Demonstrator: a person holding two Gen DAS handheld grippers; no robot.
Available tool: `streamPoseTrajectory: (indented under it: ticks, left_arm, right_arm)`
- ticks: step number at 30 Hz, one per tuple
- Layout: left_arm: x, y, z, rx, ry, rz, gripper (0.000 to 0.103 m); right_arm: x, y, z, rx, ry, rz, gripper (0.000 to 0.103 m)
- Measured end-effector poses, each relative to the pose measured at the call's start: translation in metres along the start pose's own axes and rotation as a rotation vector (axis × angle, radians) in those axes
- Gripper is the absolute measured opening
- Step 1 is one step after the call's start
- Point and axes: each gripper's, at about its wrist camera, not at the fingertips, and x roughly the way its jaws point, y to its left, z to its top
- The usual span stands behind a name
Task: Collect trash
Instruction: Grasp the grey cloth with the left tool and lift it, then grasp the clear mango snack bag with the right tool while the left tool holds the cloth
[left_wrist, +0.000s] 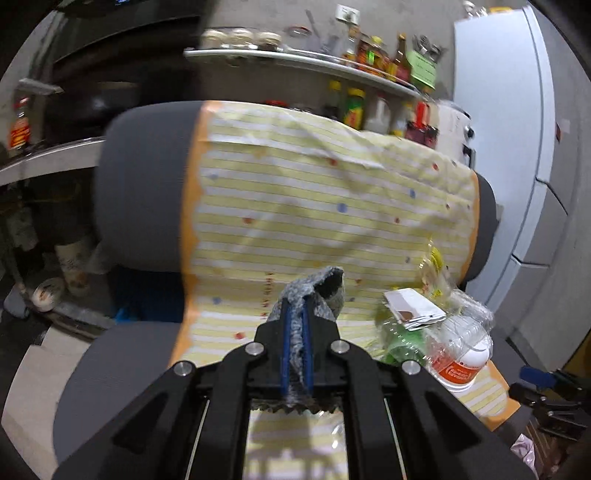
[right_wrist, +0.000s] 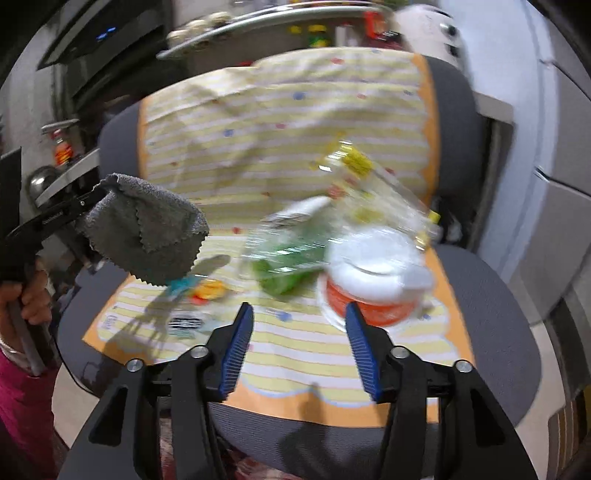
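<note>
- Right wrist view gives the fullest look at the trash pile (right_wrist: 343, 236): a crumpled green plastic bottle (right_wrist: 284, 273), a clear cup with an orange band and white lid (right_wrist: 373, 284), a clear wrapper with yellow print (right_wrist: 354, 166), and a white paper scrap, all blurred, heaped on the right half of the chair seat.
- The left wrist view shows the same heap at its lower right, sharper: the folded white paper (left_wrist: 413, 304) lies on top of the green bottle (left_wrist: 400, 341), with the orange-banded cup (left_wrist: 463, 363) just beside them.
- Only the right wrist view shows the smaller bits lying apart to the left of the pile: a teal piece (right_wrist: 181, 286), an orange-yellow piece (right_wrist: 208, 290), and a dark printed wrapper (right_wrist: 184, 323).
- The left gripper (left_wrist: 297, 332) has its blue pads pressed narrow on a grey cloth (left_wrist: 314, 295); from the right wrist view that cloth (right_wrist: 144, 229) hangs in a bunch above the seat's left side, casting a shadow below.
- The right gripper (right_wrist: 299, 347) stands wide apart with nothing between its pads, above the front of the seat, the orange-banded cup just past its right pad.
- Everything rests on a yellow-striped dotted cloth with orange border (right_wrist: 280, 147) draped over a grey office chair (right_wrist: 491, 288).
- Behind, the left wrist view alone makes out shelves of sauce bottles and jars (left_wrist: 369, 55) and a pale fridge (left_wrist: 509, 129).
</note>
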Motion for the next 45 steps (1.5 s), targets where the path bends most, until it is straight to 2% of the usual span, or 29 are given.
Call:
streamPoseTrajectory:
  ticks: [4,6,13,15,19,24,27,28,29,30,32,33,34,36,41,45]
  left_arm:
    - [-0.009,0.020,-0.023,-0.034,0.020,0.040,0.004]
    - [-0.005,0.031,-0.036,-0.068,0.056,0.029,0.004]
    - [0.020,0.039,-0.083,-0.105,0.179,-0.001,0.004]
    - [0.026,0.040,-0.091,-0.110,0.203,-0.010,0.004]
    - [0.035,0.038,-0.105,-0.106,0.247,-0.035,0.004]
    - [0.043,0.038,-0.114,-0.114,0.276,-0.044,0.004]
    - [0.043,0.041,-0.117,-0.121,0.283,-0.039,0.004]
    - [0.044,0.042,-0.118,-0.122,0.287,-0.037,0.004]
    - [0.045,0.043,-0.119,-0.124,0.292,-0.036,0.004]
    - [0.046,0.043,-0.120,-0.126,0.298,-0.033,0.004]
    - [0.046,0.044,-0.121,-0.130,0.306,-0.029,0.004]
    - [0.046,0.045,-0.122,-0.130,0.309,-0.026,0.004]
    - [0.045,0.045,-0.122,-0.128,0.309,-0.023,0.004]
    - [0.042,0.044,-0.121,-0.126,0.304,-0.021,0.004]
    - [0.026,0.026,-0.108,-0.083,0.263,-0.039,0.004]
    - [-0.001,-0.004,-0.090,-0.021,0.193,-0.099,0.004]
  right_arm:
    - [0.033,0.039,-0.005,-0.061,0.050,0.105,0.061]
    - [0.054,0.056,-0.010,-0.078,0.076,0.147,0.065]
    - [0.111,0.084,-0.024,-0.092,0.158,0.154,0.074]
    - [0.121,0.075,-0.023,-0.062,0.163,0.121,0.074]
    - [0.140,0.054,-0.023,0.027,0.201,0.125,0.074]
    - [0.145,0.080,-0.029,-0.106,0.177,0.070,0.075]
    - [0.147,0.094,-0.034,-0.136,0.186,0.095,0.075]
    - [0.149,0.100,-0.035,-0.143,0.203,0.132,0.070]
    - [0.149,0.101,-0.036,-0.131,0.205,0.143,0.070]
    - [0.148,0.103,-0.036,-0.131,0.195,0.124,0.065]
    - [0.142,0.103,-0.032,-0.127,0.168,0.110,0.039]
    - [0.139,0.099,-0.029,-0.095,0.164,0.137,0.023]
    - [0.136,0.095,-0.026,-0.065,0.160,0.162,0.018]
    - [0.121,0.087,-0.018,-0.025,0.110,0.179,0.011]
    - [0.071,0.070,0.002,0.009,-0.024,0.191,0.010]
    - [0.022,0.050,0.007,0.023,-0.116,0.169,0.009]
